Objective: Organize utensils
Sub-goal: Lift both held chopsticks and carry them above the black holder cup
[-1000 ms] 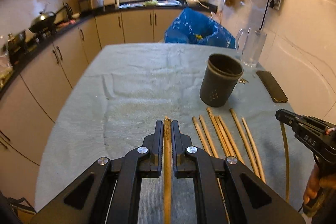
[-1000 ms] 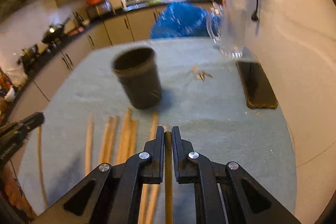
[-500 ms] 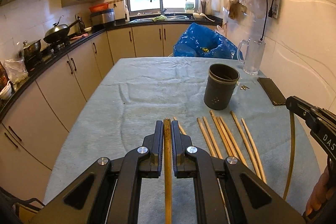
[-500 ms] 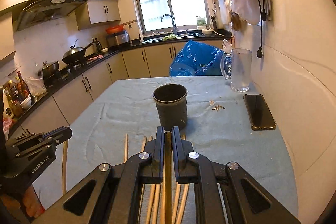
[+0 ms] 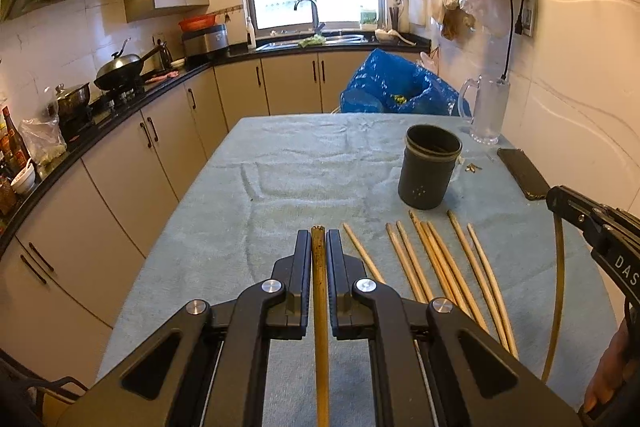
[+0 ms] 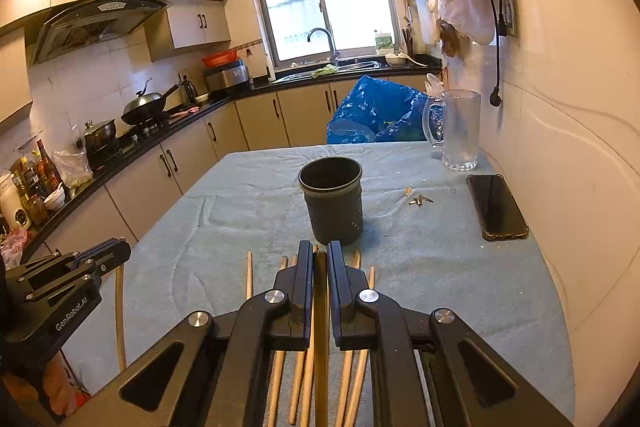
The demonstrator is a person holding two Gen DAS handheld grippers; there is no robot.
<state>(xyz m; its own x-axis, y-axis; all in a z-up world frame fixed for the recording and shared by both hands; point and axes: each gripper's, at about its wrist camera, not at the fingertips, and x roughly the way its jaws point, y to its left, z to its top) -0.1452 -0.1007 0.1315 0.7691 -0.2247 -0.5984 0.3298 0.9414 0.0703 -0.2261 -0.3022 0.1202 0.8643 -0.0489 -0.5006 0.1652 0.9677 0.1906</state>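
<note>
Both claws have risen off the table, the left gripper (image 5: 319, 251) and right gripper (image 6: 320, 263) each clamped on one chopstick (image 5: 320, 291), the dark holder (image 6: 331, 201) just ahead still empty.

Both wrist cameras look down over the table (image 5: 280, 187) toward the window, sharing the dark cup (image 6: 332, 203).

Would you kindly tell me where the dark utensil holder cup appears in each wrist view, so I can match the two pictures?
Left wrist view: the dark holder cup stands right of centre on the table cloth, beyond the loose chopsticks.
Right wrist view: the cup stands near centre, just ahead of the fingertips.
Shared landmark: the black phone lies right of the cup in both.
</note>
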